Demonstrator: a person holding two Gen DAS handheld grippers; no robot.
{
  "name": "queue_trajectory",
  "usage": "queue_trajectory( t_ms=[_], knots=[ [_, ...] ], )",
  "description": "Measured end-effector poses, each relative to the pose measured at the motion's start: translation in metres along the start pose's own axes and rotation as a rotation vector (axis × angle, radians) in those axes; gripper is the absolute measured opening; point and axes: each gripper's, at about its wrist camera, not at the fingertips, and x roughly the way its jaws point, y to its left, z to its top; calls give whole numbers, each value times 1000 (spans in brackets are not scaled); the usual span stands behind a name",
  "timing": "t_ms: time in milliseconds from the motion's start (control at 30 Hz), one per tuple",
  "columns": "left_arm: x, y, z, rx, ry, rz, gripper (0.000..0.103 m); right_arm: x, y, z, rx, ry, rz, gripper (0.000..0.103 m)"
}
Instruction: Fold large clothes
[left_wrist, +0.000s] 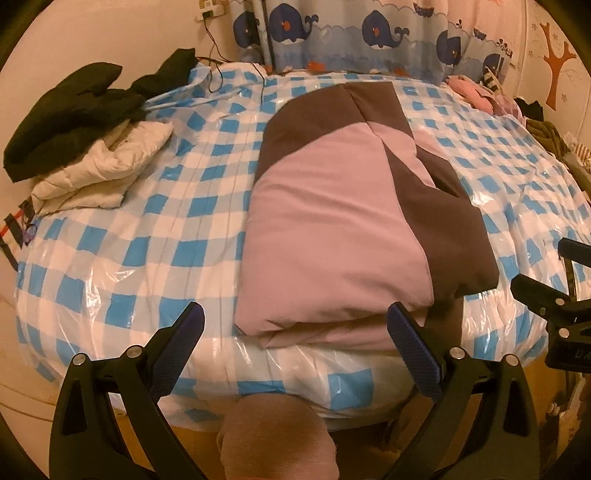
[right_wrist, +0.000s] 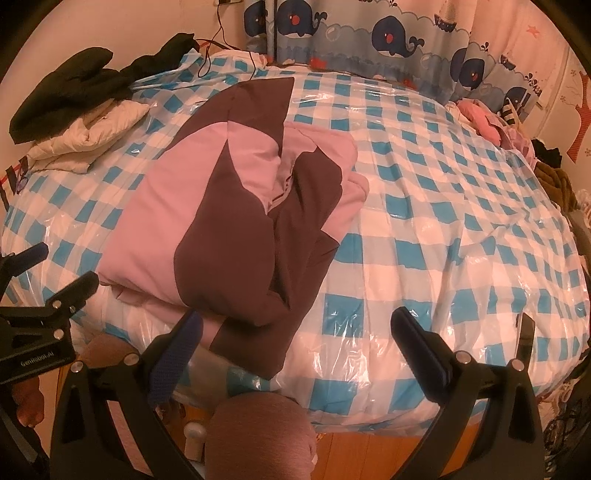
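From the left wrist, the left hand-held gripper (left_wrist: 295, 347) hangs wide open, empty, at the near edge of the jacket (left_wrist: 332, 229), which lies partly folded mid-bed (left_wrist: 147, 221). From the right wrist, the right hand-held gripper (right_wrist: 295, 350) is also open and empty; probably a final fold remains, needing both near corners gripped. The jacket's underlayers stay hidden.

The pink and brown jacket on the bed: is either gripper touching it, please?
Apart. The left wrist view shows the left gripper open short of the jacket; the right wrist view shows the right gripper open, holding nothing.

Folded pink-brown jacket (right_wrist: 229, 206) on checkered bed (right_wrist: 443, 236)
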Motion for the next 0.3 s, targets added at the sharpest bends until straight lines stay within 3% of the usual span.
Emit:
queue_trajectory(
  t_ms=[300],
  knots=[
    [0,-3,-2,4,8,-3,95,-3,-4,0,0,1,4,98]
  ],
)
